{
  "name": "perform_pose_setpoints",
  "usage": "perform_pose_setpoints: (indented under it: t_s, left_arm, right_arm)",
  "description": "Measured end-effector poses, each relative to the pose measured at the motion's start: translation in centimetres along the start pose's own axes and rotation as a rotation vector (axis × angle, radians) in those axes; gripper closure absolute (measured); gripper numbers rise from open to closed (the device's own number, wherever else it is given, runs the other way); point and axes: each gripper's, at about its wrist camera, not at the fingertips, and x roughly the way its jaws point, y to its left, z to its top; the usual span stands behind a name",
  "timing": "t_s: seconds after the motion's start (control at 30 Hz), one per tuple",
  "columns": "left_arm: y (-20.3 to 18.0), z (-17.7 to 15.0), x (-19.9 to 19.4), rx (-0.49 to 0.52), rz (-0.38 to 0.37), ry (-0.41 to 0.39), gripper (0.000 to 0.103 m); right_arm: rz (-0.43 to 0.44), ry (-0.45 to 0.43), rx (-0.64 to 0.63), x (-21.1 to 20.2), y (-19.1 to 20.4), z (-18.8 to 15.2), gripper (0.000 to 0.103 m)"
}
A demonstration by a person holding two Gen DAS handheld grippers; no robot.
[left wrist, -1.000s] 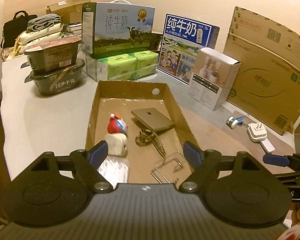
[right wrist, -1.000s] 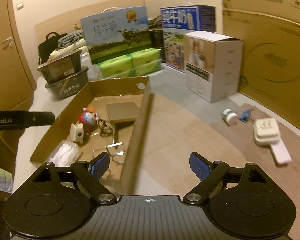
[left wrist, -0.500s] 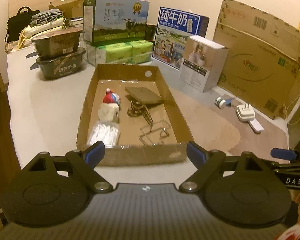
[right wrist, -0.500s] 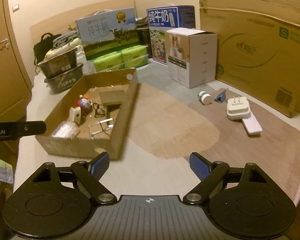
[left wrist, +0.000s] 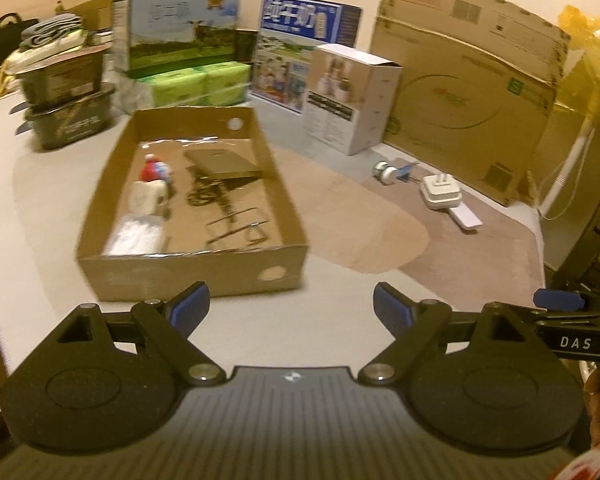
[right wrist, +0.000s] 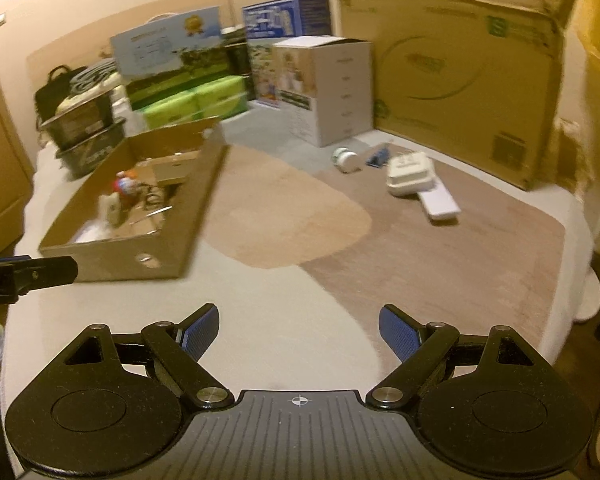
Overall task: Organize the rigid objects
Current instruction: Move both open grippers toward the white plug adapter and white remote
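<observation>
A shallow cardboard box (left wrist: 188,276) (right wrist: 112,256) lies on the table and holds a red-capped toy (left wrist: 154,168), a white block (left wrist: 148,198), a flat olive case (left wrist: 220,162), metal clips (left wrist: 236,228) and a clear bag (left wrist: 134,236). To its right lie a white plug adapter (left wrist: 440,194) (right wrist: 410,170), a white flat piece (left wrist: 466,218) (right wrist: 440,202), a small white roll (left wrist: 384,170) (right wrist: 346,158) and a blue clip (right wrist: 378,156). My left gripper (left wrist: 290,312) is open and empty in front of the box. My right gripper (right wrist: 298,332) is open and empty, over bare table.
Milk cartons (left wrist: 180,28), green tissue packs (left wrist: 198,84), stacked dark food trays (left wrist: 66,92), a white carton (left wrist: 350,96) and a large flat cardboard box (left wrist: 468,92) line the back. The table's right edge (right wrist: 580,240) drops off near the loose items.
Both grippers have pulled back and up from the box, so the whole box and the loose items on the right now show. Both stay open and empty.
</observation>
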Motion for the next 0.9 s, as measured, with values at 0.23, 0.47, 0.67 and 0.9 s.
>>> perform_pose_setpoints:
  t_s: [0.23, 0.47, 0.67, 0.9]
  left_arm:
    - [-2.8, 0.8, 2.3, 0.023, -0.060, 0.021, 0.016]
    - [-5.9, 2.1, 4.2, 0.061, -0.100, 0.033, 0.016]
    - [-7.9, 3.4, 6.6, 0.073, -0.111, 0.039, 0.016]
    - [-9.9, 4.9, 10.7, 0.080, -0.116, 0.053, 0.016]
  right_arm:
    - [-0.069, -0.017, 0.060, -0.6, -3.9, 0.4, 0.016]
    - [-0.104, -0.040, 0.087, -0.6, -6.7, 1.1, 0.016]
    - [-0.126, -0.052, 0.071, 0.4, -8.7, 2.1, 0.016]
    - [-0.117, -0.071, 0.047, 3.2, -11.4, 3.8, 0.016]
